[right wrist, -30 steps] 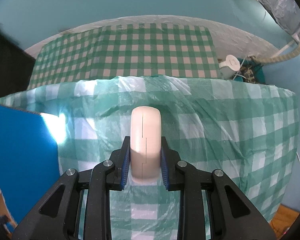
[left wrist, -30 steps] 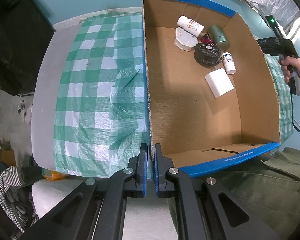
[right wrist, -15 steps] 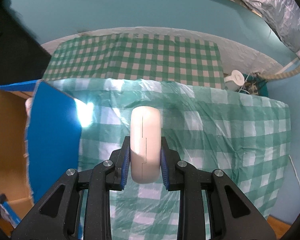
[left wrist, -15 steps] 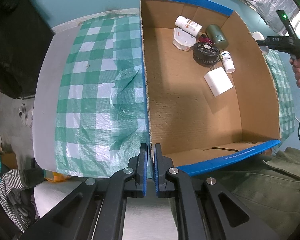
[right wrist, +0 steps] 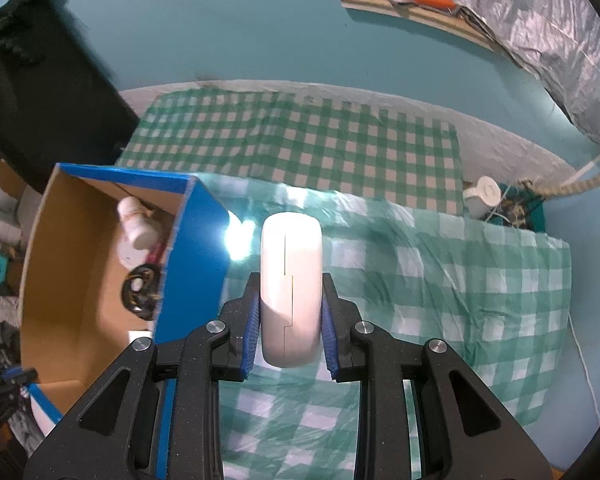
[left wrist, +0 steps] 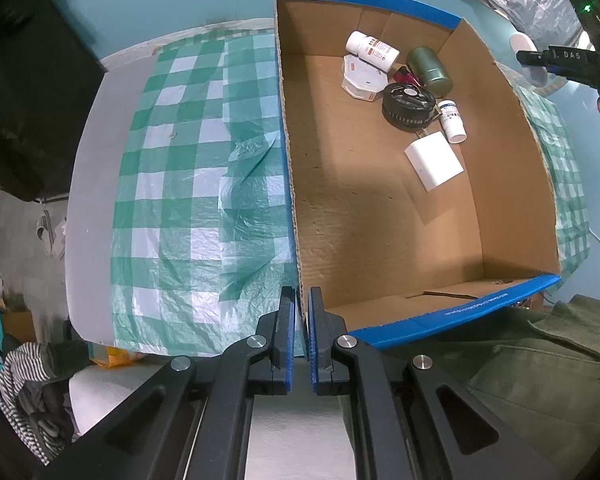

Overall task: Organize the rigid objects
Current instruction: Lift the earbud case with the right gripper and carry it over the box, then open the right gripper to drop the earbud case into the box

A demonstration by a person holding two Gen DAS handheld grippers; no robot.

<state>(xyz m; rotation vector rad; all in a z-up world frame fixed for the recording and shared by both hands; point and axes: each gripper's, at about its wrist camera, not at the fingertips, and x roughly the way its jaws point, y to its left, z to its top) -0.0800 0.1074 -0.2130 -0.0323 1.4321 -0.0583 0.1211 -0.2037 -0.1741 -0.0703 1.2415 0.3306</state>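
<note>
Green-checked cloth (left wrist: 188, 184) spread over the tabletop (left wrist: 96, 184); teal wall (right wrist: 260, 32) behind; striped fabric (left wrist: 24, 376) heaped low left.

A brown cardboard box (left wrist: 380, 216) edged in blue sits on a green-and-white checked tablecloth (left wrist: 188, 184); a white case (right wrist: 291, 292) gleams.

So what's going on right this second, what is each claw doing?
Left gripper clamped on cardboard box wall. Right gripper gripping white rounded case, outside the box above checkered cloth. Nothing blocking.
</note>
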